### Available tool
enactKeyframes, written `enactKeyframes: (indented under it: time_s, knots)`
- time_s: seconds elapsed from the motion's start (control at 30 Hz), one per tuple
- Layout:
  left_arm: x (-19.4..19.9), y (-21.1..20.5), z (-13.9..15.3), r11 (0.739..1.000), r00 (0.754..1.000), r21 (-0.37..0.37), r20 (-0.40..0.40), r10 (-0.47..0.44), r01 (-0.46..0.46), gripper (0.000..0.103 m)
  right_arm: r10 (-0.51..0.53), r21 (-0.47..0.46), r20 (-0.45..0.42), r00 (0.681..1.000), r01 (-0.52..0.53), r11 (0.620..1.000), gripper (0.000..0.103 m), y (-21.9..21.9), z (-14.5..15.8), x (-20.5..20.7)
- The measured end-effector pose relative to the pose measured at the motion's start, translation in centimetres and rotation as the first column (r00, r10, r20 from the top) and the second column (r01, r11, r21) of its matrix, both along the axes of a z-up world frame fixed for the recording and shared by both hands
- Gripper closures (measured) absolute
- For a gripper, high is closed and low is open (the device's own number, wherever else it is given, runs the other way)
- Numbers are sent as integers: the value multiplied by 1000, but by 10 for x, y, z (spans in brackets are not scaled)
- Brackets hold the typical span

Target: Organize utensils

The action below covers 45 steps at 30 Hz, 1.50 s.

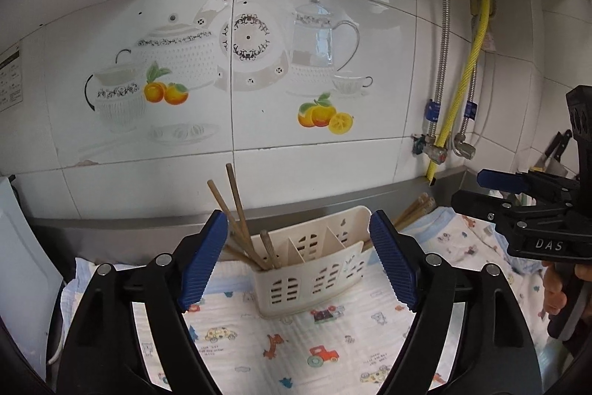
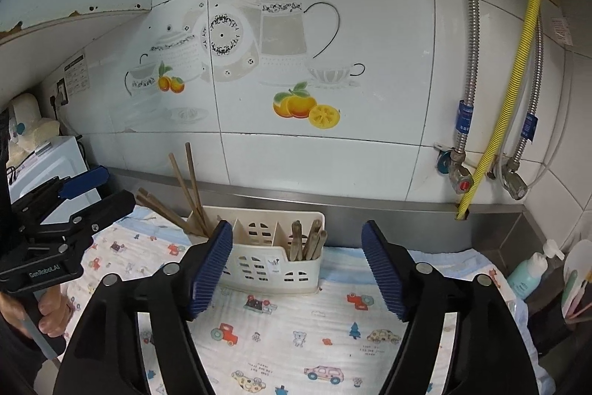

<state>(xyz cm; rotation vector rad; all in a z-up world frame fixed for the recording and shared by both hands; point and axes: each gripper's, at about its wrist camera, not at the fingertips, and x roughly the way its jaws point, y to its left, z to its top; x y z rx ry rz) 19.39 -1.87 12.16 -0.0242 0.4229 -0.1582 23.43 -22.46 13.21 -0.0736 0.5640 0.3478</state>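
Between the left tongs (image 1: 298, 260) and the wall stands the caddy (image 1: 314, 278), on the printed cloth (image 1: 296, 350) – blue pads spread wide either side of it, nothing held. Right tongs (image 2: 298, 269) likewise wide open and empty, caddy just ahead of their tips.

Chopsticks (image 1: 236, 210) sit in the caddy's left end compartment as the left tongs see it: long axis steeply tilted, tips down in the slot, tops leaning away toward the wall and leftward. Thicker wooden handles (image 2: 309, 243) stand near-upright in the right end compartment, seen from the right tongs. More chopsticks (image 1: 414, 210) lie behind the caddy, beyond the left tongs' right pad, axis slanting up and right; whether they rest on the cloth or the ledge – cannot tell.

Risks, as judged: the caddy looks light, so a pad catching its rim could tip or slide it on the loose cloth; leaning chopsticks could lever out if brushed; both tongs converging on one spot could collide
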Motion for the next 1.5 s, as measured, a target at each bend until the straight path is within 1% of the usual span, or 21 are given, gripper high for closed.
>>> enactKeyframes:
  time_s: [0.07, 0.17, 0.23, 0.3, 0.37, 0.53, 0.6, 0.8, 1.0, 1.13, 1.33, 1.4, 1.5]
  knots:
    - [-6, 1, -1, 1000, 1000, 0, -1, 2, -2, 19, 1, 3, -1, 1000, -1, 1000, 28, -1, -2, -4]
    - [-14, 3, -3, 1000, 1000, -1, 2, 6, -6, 17, -7, -5, 7, 1000, 7, 1000, 25, -1, -5, -11]
    - [-19, 4, -5, 1000, 1000, 1, 3, 12, -12, 16, -10, -4, 8, 1000, 10, 1000, 21, -2, -7, -16]
    - [-24, 6, -8, 1000, 1000, -4, 0, 16, -16, 15, -14, -5, 8, 1000, 14, 1000, 21, -3, -9, -21]
    - [-29, 8, -11, 1000, 1000, -10, -8, 16, -16, 13, -15, -5, 12, 1000, 15, 1000, 18, -3, -11, -26]
    - [-39, 11, -18, 1000, 1000, -11, -21, 23, -24, 11, -20, -2, 5, 1000, 20, 1000, 16, -3, -16, -38]
    - [-44, 12, -21, 999, 999, -14, -27, 28, -29, 8, -22, -12, 11, 1000, 23, 1000, 15, -2, -19, -44]
    - [-58, 12, -31, 999, 998, 6, -40, 47, -47, 6, -36, -32, 22, 999, 36, 999, 12, -1, -27, -61]
    - [-72, 12, -44, 998, 996, 29, -64, 61, -59, 5, -45, -63, 10, 999, 45, 997, 11, 1, -43, -77]
    - [-80, 15, -52, 997, 995, 19, -78, 69, -68, 5, -42, -47, -18, 999, 41, 998, 11, 0, -56, -88]
    - [-90, 18, -65, 997, 991, 12, -106, 78, -77, 5, -56, -26, -35, 998, 55, 998, 10, 0, -70, -103]
    - [-95, 18, -67, 997, 991, 12, -108, 79, -78, 5, -62, -30, -40, 997, 61, 998, 10, 1, -74, -107]
    - [-101, 19, -70, 995, 991, 32, -98, 93, -90, 5, -72, -51, -34, 997, 70, 996, 10, 5, -80, -114]
